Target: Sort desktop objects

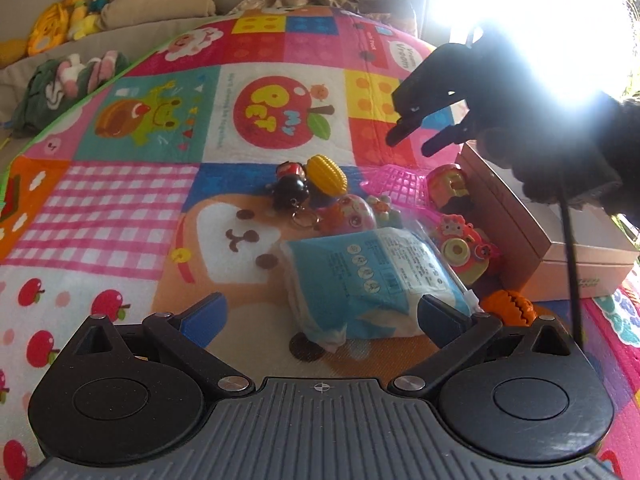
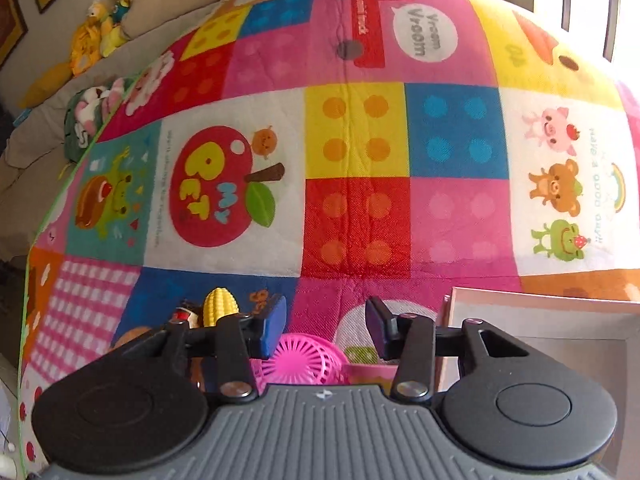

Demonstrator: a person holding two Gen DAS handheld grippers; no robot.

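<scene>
Both grippers are empty: left gripper [image 1: 320,316] wide by the tissue pack [image 1: 372,276], right gripper [image 2: 326,326] partly parted.

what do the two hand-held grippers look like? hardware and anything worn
Left hand-held gripper: black linkage arms with silver pivot screws, two round black discs, ribbed grey body with a small crosshair mark, blue finger pads. Right hand-held gripper is the same build. From the left wrist view it shows as a black silhouette against window glare, held by a hand in a dark fuzzy glove, a thin black cable hanging below.
</scene>
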